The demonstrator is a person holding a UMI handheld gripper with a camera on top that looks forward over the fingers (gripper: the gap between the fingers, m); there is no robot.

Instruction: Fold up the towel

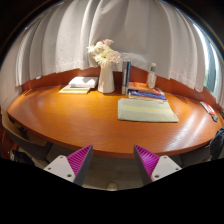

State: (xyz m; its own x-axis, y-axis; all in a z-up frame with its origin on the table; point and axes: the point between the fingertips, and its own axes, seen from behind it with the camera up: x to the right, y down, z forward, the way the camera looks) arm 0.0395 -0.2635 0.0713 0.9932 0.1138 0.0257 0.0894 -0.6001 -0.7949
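A pale green towel (147,109) lies flat and folded on the round wooden table (80,122), to the right of the middle and well beyond my fingers. My gripper (113,160) hangs before the table's near edge, above the floor. Its two fingers with magenta pads (79,159) stand wide apart with nothing between them.
A white vase of pale flowers (105,70) stands at the back middle. An open book (79,85) lies to its left. Stacked books (146,94) and a bottle (152,75) sit behind the towel. Curtains hang behind. Dark chairs (22,145) stand at the near sides.
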